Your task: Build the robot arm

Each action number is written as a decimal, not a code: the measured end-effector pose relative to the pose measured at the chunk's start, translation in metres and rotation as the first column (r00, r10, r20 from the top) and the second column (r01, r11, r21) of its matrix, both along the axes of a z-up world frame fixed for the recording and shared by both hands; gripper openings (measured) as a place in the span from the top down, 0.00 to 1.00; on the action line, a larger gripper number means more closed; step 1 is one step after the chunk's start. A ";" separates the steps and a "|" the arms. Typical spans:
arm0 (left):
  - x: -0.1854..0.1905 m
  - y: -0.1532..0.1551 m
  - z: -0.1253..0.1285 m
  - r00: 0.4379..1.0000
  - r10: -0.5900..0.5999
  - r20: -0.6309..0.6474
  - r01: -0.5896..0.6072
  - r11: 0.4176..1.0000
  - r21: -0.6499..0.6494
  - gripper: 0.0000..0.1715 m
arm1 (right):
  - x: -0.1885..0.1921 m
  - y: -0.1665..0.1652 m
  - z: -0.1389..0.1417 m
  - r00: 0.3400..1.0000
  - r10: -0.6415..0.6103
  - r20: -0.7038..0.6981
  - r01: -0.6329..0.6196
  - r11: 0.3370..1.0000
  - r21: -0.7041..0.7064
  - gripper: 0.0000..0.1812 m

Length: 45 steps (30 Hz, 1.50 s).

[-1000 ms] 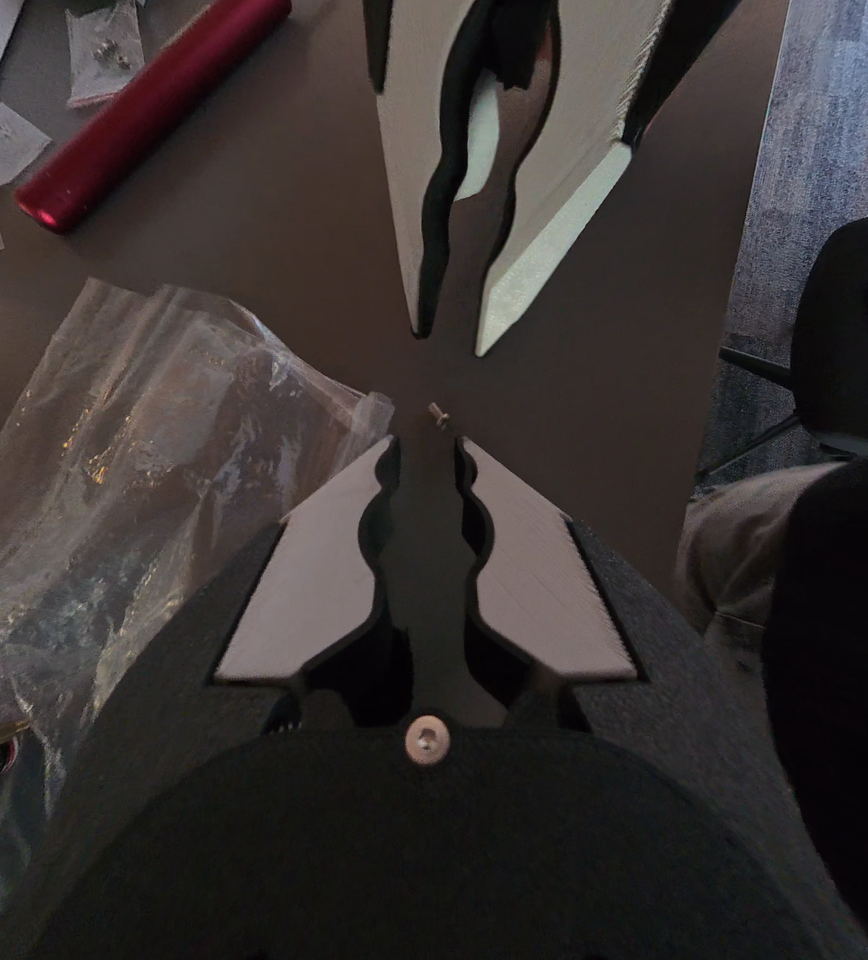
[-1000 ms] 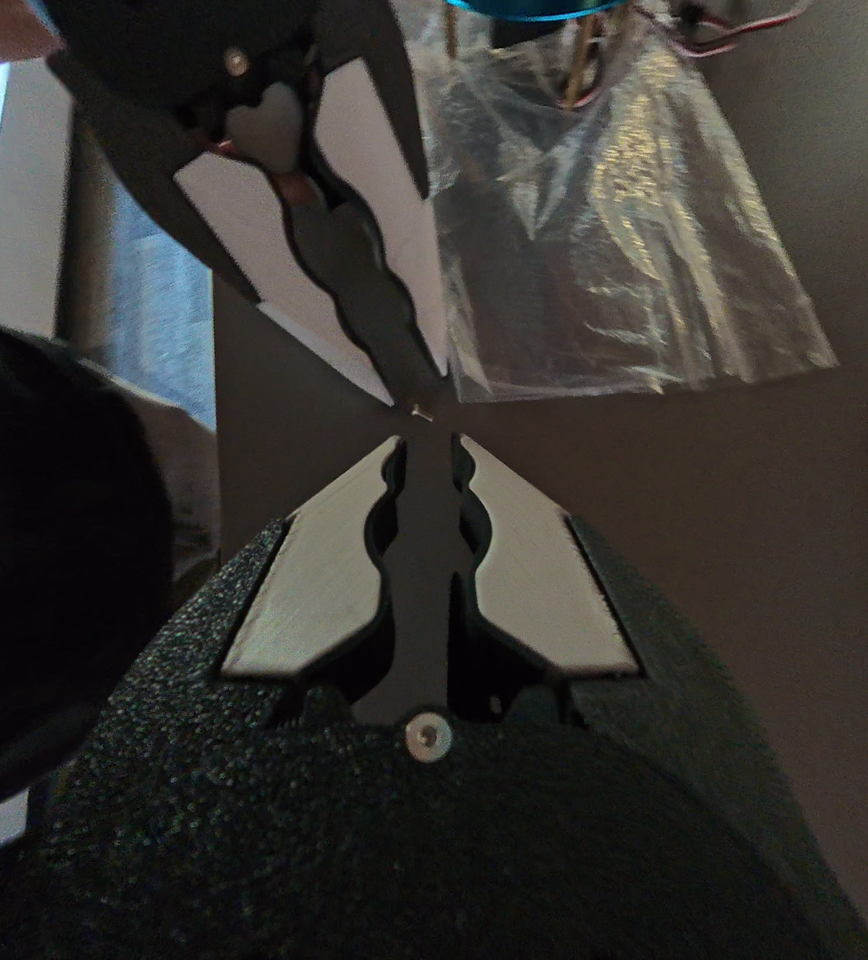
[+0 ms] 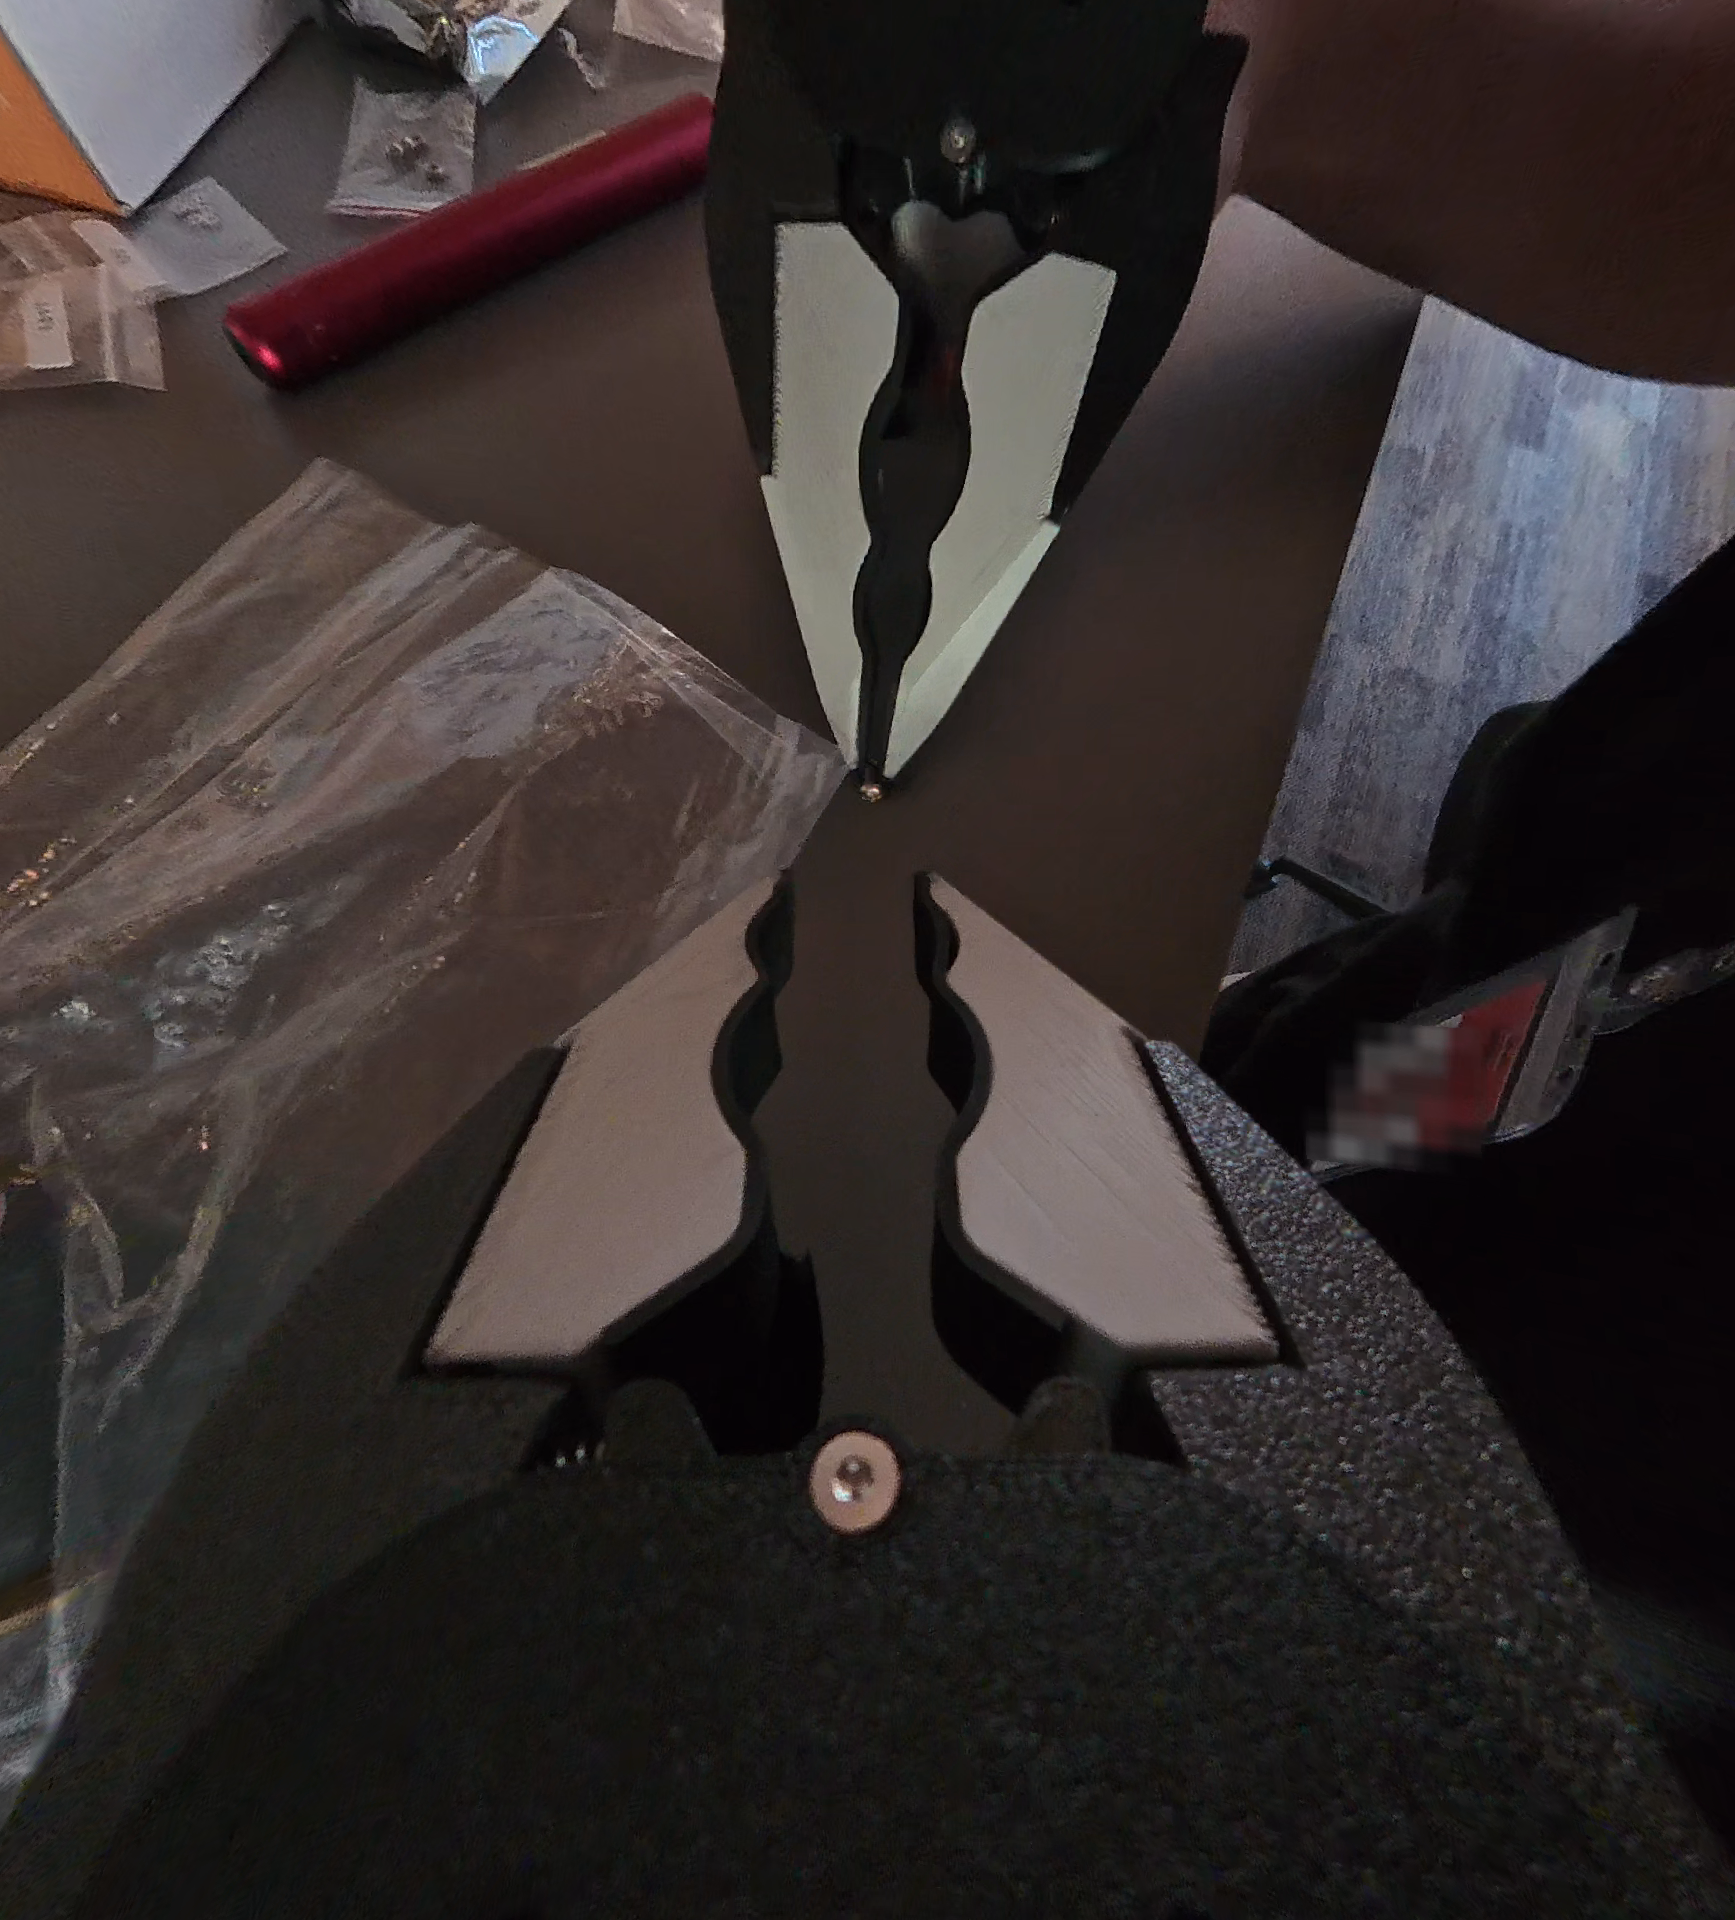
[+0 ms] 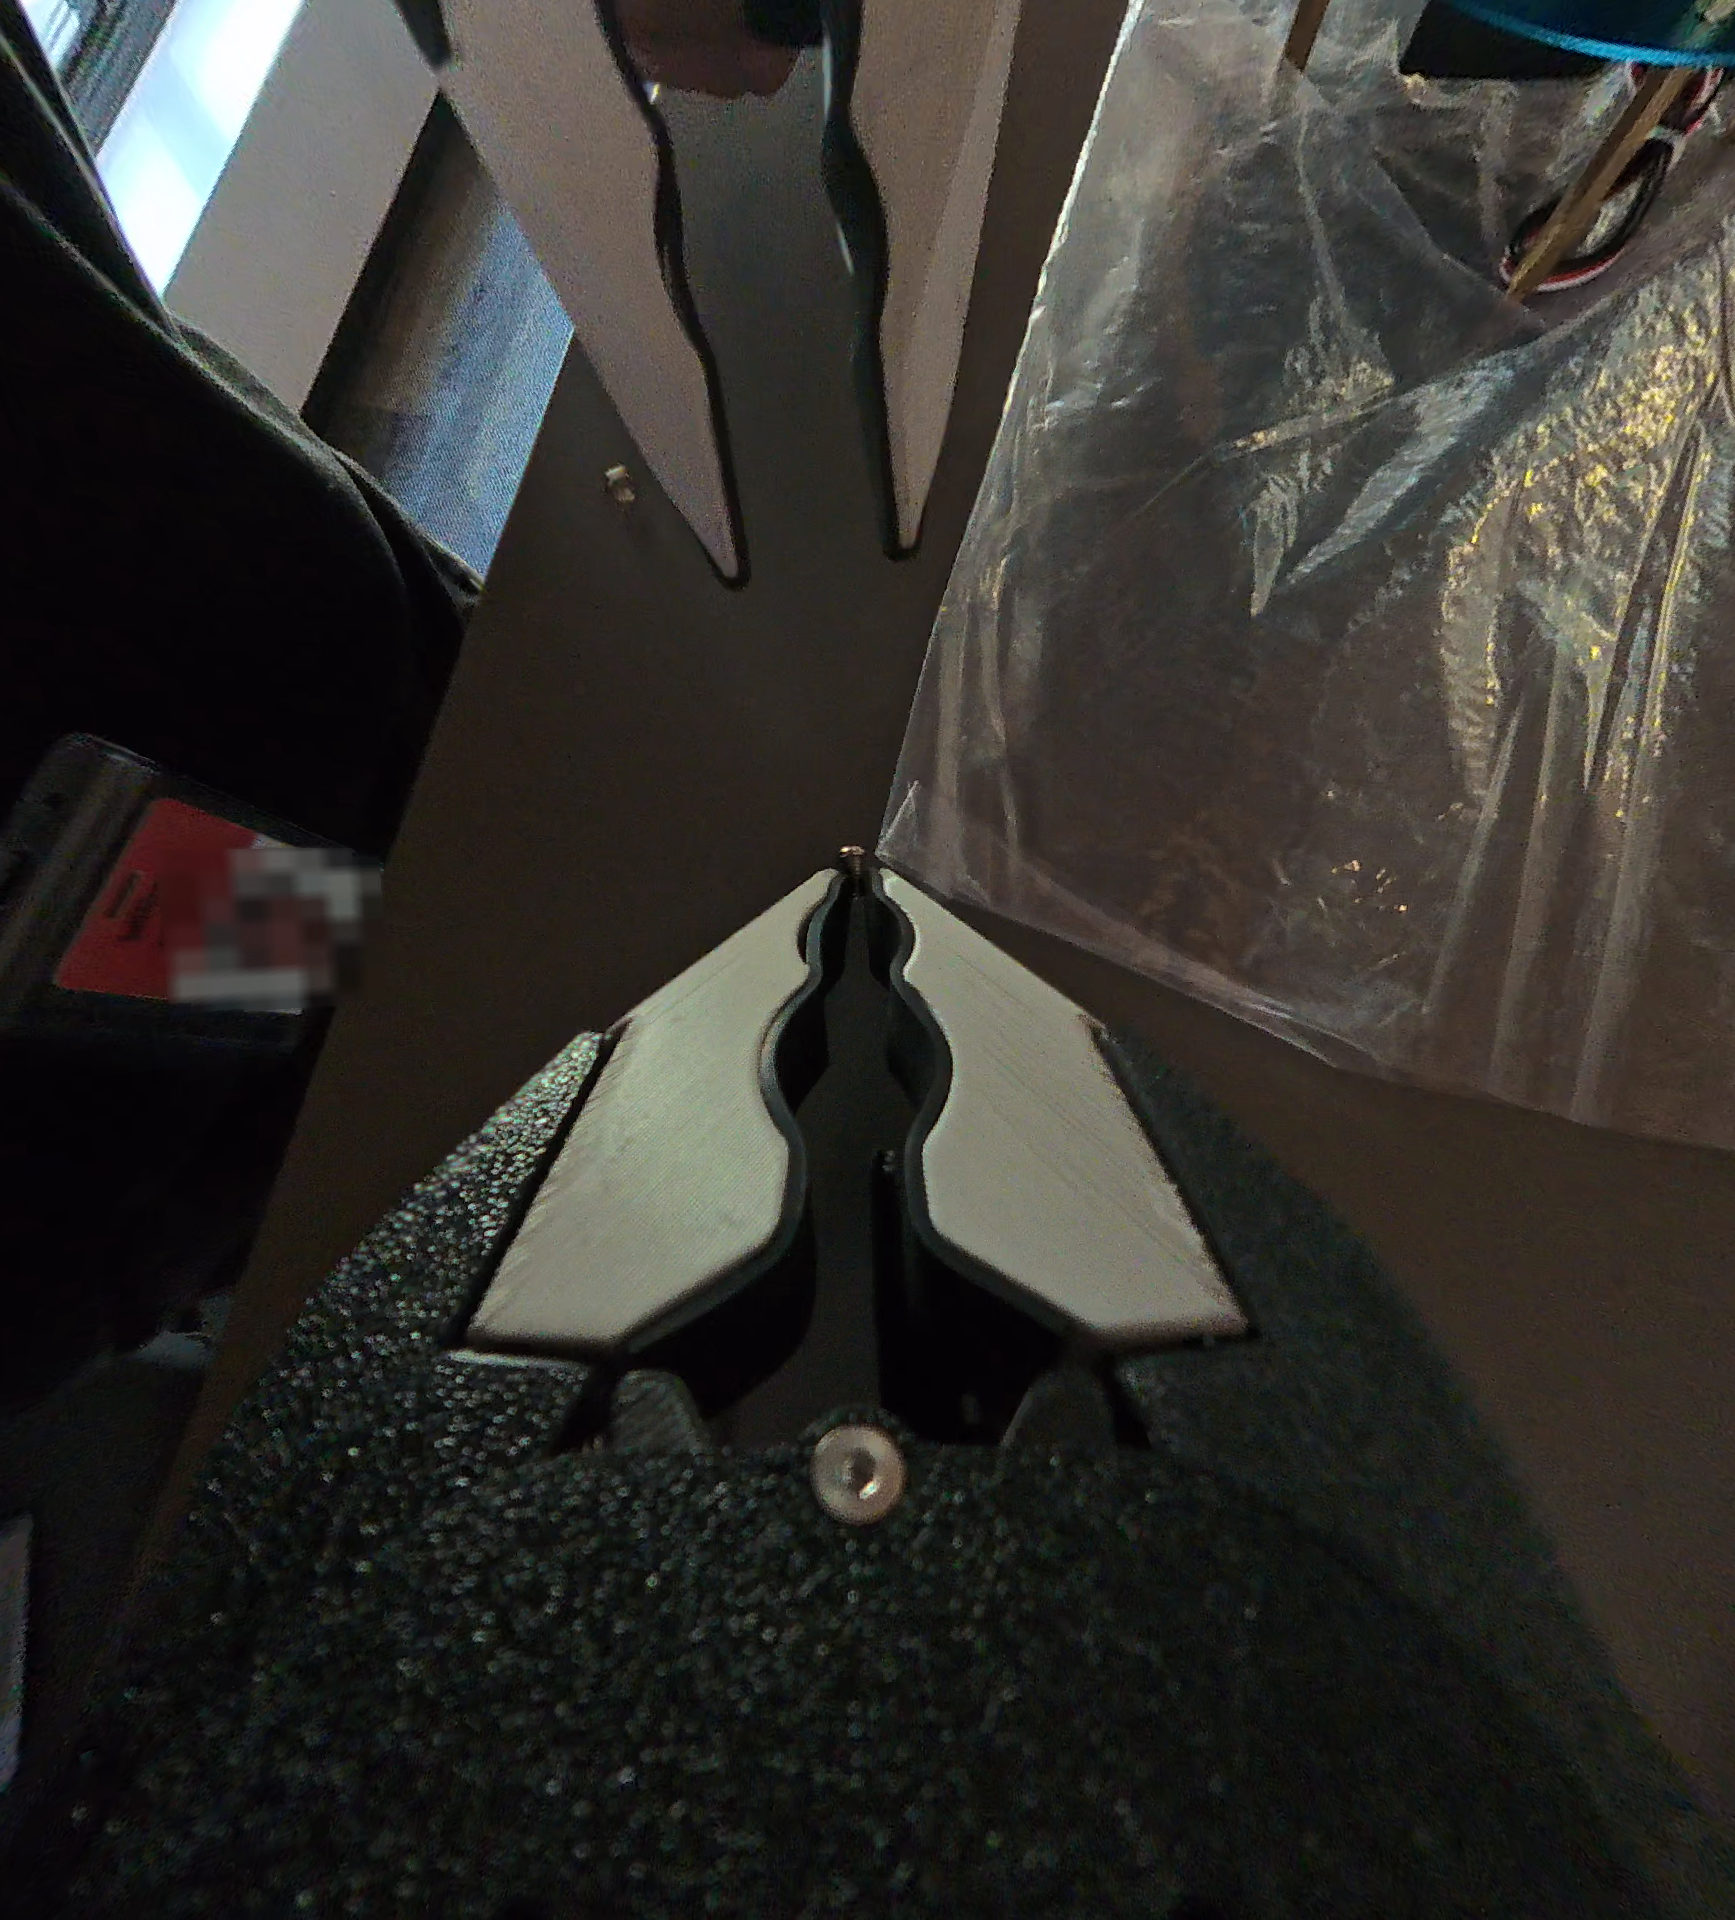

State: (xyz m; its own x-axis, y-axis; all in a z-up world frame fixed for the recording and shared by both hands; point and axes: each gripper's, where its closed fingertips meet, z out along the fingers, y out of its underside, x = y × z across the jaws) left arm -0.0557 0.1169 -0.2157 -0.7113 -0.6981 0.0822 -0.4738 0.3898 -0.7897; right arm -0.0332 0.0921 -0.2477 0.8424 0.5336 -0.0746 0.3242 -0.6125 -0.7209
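- Screw (image 4: 852, 854): a tiny metal one, pinched at the very tips of the right claw (image 4: 855, 883), just beside the corner of the clear plastic bag (image 4: 1362, 644) on the dark bench (image 4: 634, 831). The left wrist view shows it at the point of that same claw (image 3: 875, 774), close over the bench top; whether it touches the surface cannot be told.
- Handling, as a judgement: very light, hard and smooth, so it could twist or pop out of the tips easily. The grip sits at the extreme end of the fingers, where little of them bears on it.
- Right claw: clenched on the screw, tips nearly meeting.
- Left claw (image 3: 852, 894): released, with a clear gap between its fingers and nothing in it, facing the right claw and near the screw.
- A second small metal piece (image 4: 619, 484) lies on the bench near the left claw's tips.
- Farther off lie a dark red tube (image 3: 468, 244), small clear packets (image 3: 42, 322) and an orange and white box (image 3: 21, 104).
- Writing: the packets carry small labels and the box a printed pattern. A red card (image 4: 156, 904) in a holder hangs at the person's side. None is given here.
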 end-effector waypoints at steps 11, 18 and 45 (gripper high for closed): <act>0.016 -0.005 0.044 0.999 0.043 0.011 -0.041 0.988 -0.150 0.87 | 0.001 0.020 0.065 0.988 -0.068 -0.141 0.093 0.980 0.176 0.98; 0.002 0.025 0.102 0.996 0.087 0.013 -0.079 0.953 -0.291 0.92 | -0.015 0.052 0.132 0.999 -0.012 -0.052 0.027 0.955 0.296 1.00; -0.045 0.100 0.091 0.993 -0.105 0.057 0.115 0.967 -0.228 0.97 | -0.064 0.134 0.122 0.979 -0.115 -0.168 0.150 0.966 0.212 0.97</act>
